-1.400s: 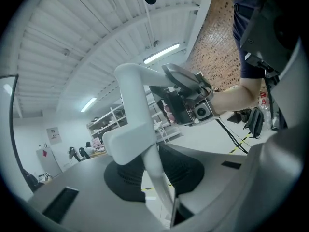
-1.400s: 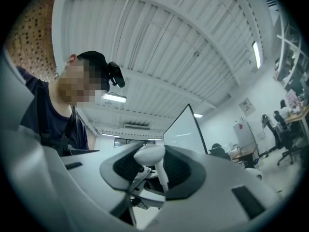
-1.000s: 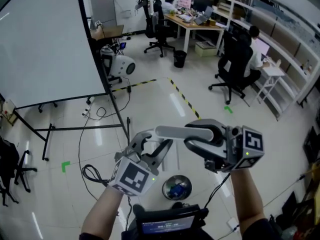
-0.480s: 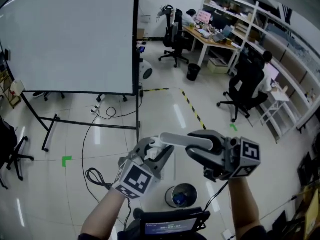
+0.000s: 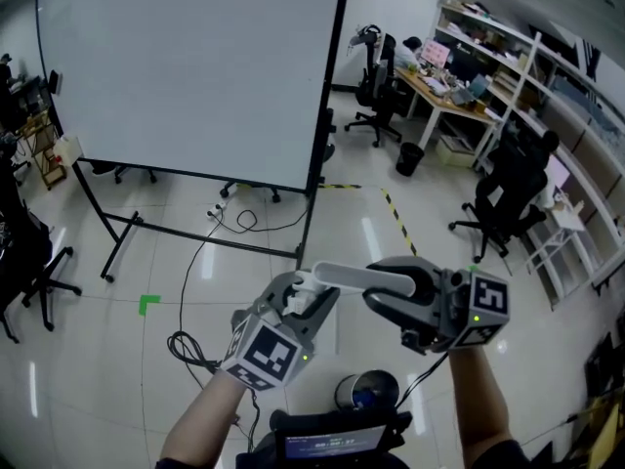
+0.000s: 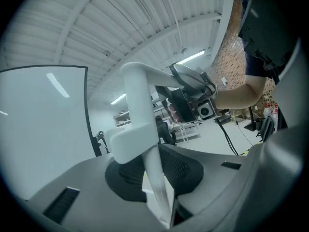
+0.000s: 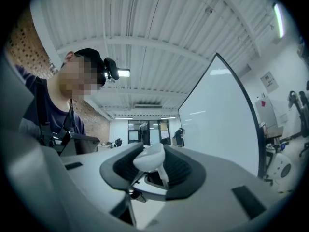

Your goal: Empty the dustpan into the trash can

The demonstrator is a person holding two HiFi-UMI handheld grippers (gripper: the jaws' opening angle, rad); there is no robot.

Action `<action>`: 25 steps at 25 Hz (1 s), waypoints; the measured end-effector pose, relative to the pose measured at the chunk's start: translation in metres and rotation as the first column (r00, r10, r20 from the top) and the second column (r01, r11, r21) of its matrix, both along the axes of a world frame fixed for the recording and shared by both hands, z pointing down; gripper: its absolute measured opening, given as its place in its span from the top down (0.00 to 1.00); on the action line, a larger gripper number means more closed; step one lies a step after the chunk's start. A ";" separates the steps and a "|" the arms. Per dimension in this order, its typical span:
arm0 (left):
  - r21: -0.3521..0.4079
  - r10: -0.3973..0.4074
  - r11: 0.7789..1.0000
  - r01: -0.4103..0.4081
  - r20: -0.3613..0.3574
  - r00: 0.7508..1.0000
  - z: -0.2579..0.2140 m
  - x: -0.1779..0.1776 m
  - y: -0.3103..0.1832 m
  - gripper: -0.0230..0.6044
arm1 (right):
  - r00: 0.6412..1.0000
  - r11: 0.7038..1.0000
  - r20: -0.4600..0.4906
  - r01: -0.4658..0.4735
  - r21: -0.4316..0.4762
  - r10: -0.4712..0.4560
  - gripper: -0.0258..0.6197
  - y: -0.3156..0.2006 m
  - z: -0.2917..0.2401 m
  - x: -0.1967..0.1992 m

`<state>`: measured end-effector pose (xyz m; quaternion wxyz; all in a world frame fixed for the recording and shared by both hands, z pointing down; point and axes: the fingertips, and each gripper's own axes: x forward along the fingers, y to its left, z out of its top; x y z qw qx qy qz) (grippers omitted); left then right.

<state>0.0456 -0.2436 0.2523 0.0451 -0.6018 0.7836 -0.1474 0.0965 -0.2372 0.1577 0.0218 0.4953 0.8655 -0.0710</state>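
A: While the long white plastic dustpan handle [image 5: 352,278] hangs level over the glossy pale floor [image 5: 195,291], what grips it?
B: It sits pinched tight in the left claw [image 5: 311,296]; the right claw [image 5: 383,287], set wider, clamps its rounded end.
A: And the can?
B: Below the right claw, well apart, a round shiny metal trash can [image 5: 369,391] stands on the floor.
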 end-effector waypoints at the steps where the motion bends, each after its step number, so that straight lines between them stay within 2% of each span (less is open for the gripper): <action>1: -0.003 -0.014 1.000 0.014 0.002 1.000 0.002 -0.004 0.007 0.85 | 1.000 1.000 -0.013 0.012 0.003 -0.012 0.72 0.005 0.004 -0.004; 6: -0.014 -0.076 0.997 0.076 0.008 0.997 0.011 -0.022 0.031 0.85 | 0.995 0.997 -0.053 0.083 -0.010 -0.083 0.72 0.021 0.017 -0.019; 12: -0.051 -0.152 0.987 0.151 -0.007 0.988 0.016 -0.060 0.053 0.85 | 0.990 0.991 -0.039 0.134 -0.005 -0.134 0.72 0.040 0.020 -0.057; 20: -0.103 -0.196 0.976 0.193 -0.024 0.980 0.034 -0.114 0.032 0.85 | 0.982 0.982 -0.012 0.187 0.009 -0.187 0.72 0.016 0.042 -0.111; 25: -0.153 -0.240 0.960 0.234 -0.023 0.970 0.035 -0.139 0.024 0.85 | 0.972 0.971 0.048 0.232 -0.052 -0.230 0.72 0.007 0.031 -0.140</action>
